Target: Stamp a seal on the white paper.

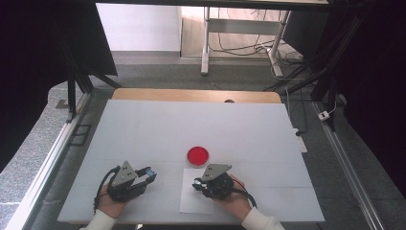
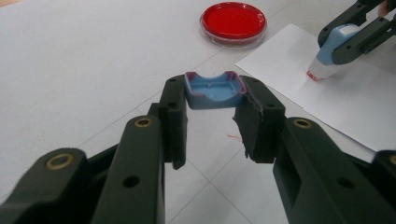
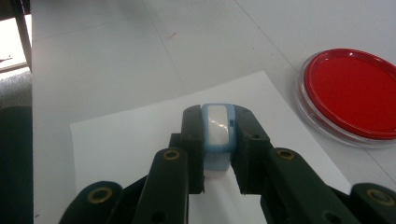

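My left gripper (image 2: 212, 109) is shut on a small blue cap (image 2: 215, 91) with reddish stains on its rim, held just above the white table; in the high view that gripper (image 1: 149, 173) sits at the front left. My right gripper (image 3: 218, 135) is shut on a blue and white stamp (image 3: 218, 128). The stamp (image 2: 334, 46) points down, its red-edged tip touching a white paper sheet (image 2: 355, 102). A round red dish (image 1: 197, 155) in a clear rim lies just beyond the paper (image 1: 196, 201). The right gripper (image 1: 197, 184) is over the sheet's far left part.
The white table top (image 1: 191, 124) stretches far behind the dish, with a wooden strip (image 1: 191, 95) at its back edge. Metal rails (image 1: 52, 153) run along both sides, and desk legs and cables (image 1: 249, 45) stand on the floor beyond.
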Demonstrator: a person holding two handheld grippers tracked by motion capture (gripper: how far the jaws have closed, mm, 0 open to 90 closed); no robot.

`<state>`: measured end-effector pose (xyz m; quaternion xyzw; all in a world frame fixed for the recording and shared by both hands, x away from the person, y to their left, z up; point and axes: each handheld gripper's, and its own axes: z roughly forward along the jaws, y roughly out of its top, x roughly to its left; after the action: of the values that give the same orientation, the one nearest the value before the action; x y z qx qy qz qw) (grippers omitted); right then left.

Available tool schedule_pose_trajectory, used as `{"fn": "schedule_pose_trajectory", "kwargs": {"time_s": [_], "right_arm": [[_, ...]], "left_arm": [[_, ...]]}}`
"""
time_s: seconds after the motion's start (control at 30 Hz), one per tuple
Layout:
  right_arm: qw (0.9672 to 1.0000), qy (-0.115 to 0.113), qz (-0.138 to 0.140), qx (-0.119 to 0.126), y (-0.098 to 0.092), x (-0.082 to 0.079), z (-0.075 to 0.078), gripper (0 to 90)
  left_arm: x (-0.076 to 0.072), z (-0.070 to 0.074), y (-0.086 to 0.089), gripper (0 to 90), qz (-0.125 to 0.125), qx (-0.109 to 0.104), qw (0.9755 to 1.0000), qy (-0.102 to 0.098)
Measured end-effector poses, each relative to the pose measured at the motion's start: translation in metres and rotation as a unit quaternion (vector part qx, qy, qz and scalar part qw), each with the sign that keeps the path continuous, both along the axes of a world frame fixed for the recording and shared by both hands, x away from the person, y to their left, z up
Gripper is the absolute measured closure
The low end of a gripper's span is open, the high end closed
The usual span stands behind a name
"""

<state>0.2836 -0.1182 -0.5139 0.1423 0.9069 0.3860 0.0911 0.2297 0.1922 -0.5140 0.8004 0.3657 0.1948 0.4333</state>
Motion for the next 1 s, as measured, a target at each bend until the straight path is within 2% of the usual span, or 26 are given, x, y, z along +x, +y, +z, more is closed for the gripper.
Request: {"fn": "schedule_pose_trajectory", "kwargs": {"time_s": [0.13, 0.23, 0.67, 0.8, 1.0], "right_arm": [[1.0000, 0.004, 0.001, 0.003, -0.0006, 0.0012, -0.0003, 75.7], [1.0000, -0.001, 0.003, 0.002, -0.0002, 0.0006, -0.0004, 75.7], [1.0000, -0.001, -0.001, -0.001, 0.0007, -0.0005, 0.0008, 75.4], [0.9998, -0.018, 0.009, -0.007, 0.0018, -0.0018, 0.0017, 75.2], [0.9999, -0.004, 0.000, 0.010, -0.0007, -0.0008, 0.0041, 75.1]], "left_arm": [[0.0000, 0.0001, 0.0004, 64.5, 0.001, -0.001, 1.0000, 0.000], [0.0001, 0.0001, 0.0003, 64.5, 0.001, -0.001, 1.0000, 0.000], [0.0006, 0.0000, 0.0009, 64.5, 0.001, -0.001, 1.0000, -0.001], [0.0013, -0.0004, 0.0018, 64.5, 0.002, -0.001, 1.0000, 0.000], [0.0011, -0.0003, 0.0015, 64.5, 0.000, -0.001, 1.0000, 0.001]]}}
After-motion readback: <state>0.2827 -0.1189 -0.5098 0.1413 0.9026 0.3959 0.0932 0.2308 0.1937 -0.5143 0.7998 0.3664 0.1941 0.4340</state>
